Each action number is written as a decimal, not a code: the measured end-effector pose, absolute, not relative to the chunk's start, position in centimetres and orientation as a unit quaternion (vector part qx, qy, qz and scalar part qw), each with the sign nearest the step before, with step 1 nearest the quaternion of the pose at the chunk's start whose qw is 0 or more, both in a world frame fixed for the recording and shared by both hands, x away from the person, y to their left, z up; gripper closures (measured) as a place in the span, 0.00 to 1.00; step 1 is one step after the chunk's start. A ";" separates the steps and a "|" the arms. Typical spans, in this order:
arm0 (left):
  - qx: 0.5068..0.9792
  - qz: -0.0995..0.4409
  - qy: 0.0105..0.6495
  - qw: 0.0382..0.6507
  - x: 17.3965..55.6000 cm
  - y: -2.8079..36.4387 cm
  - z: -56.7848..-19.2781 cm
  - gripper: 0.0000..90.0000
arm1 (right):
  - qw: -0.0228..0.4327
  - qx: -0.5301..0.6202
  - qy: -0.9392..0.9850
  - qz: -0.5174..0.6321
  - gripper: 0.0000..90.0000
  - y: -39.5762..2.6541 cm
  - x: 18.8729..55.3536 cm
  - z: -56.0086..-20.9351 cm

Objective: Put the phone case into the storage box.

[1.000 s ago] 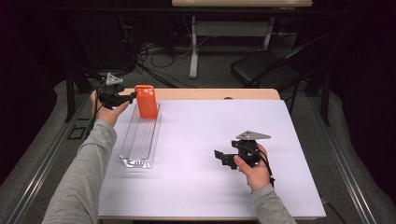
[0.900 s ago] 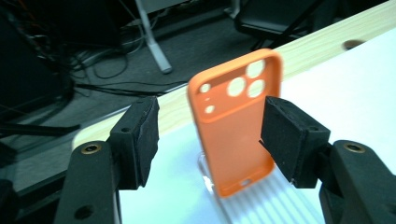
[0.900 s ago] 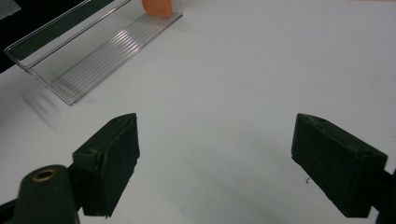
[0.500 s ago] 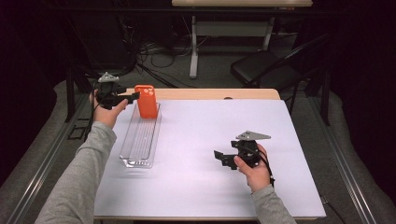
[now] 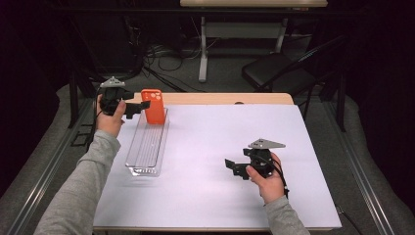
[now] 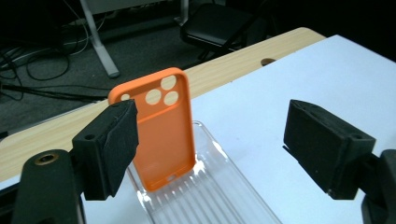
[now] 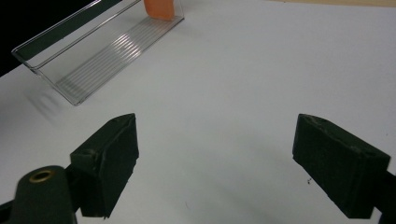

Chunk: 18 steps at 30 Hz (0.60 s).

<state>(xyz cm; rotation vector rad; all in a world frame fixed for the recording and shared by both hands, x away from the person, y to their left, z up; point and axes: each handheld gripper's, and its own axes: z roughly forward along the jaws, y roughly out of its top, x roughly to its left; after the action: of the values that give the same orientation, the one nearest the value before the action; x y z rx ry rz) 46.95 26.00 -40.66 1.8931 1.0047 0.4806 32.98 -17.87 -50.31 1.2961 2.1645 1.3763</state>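
The orange plastic phone case (image 6: 161, 126) stands upright at the far end of the clear ribbed plastic tray (image 5: 147, 147) – long axis vertical, just beyond the left gripper (image 5: 139, 106), whose jaws have just been opening, nothing between them. The right gripper (image 5: 234, 167) sits well apart – jaws apart, empty.

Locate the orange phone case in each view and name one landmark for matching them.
High view: orange phone case upper left, standing at the far end of the clear tray.
Left gripper view: case left of centre, upright in the tray.
Right gripper view: case cut off at the top edge.
Shared landmark: the tray.
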 end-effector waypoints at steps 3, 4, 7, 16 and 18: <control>0.760 0.183 0.405 0.474 46.4 26.1 -40.6 0.20 | 0.138 0.446 0.744 0.478 0.13 -18.0 32.9 -50.0; 0.759 0.182 0.405 0.476 46.3 26.1 -40.6 0.20 | 0.140 0.445 0.743 0.479 0.12 -18.1 32.9 -49.9; 0.765 0.174 0.398 0.476 45.9 26.0 -40.8 0.18 | 0.144 0.444 0.743 0.480 0.08 -18.2 32.8 -49.8; 0.774 0.163 0.381 0.479 44.5 25.4 -41.0 0.18 | 0.152 0.442 0.746 0.474 0.00 -18.0 32.5 -49.7; 0.776 0.163 0.374 0.481 44.1 25.2 -41.0 0.18 | 0.152 0.441 0.748 0.472 0.00 -18.0 32.5 -49.7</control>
<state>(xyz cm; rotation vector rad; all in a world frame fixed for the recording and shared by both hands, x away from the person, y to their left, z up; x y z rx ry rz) 44.11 25.19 -40.97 1.8917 0.9131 0.3963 32.50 -17.97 -49.67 1.2668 2.1475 1.3540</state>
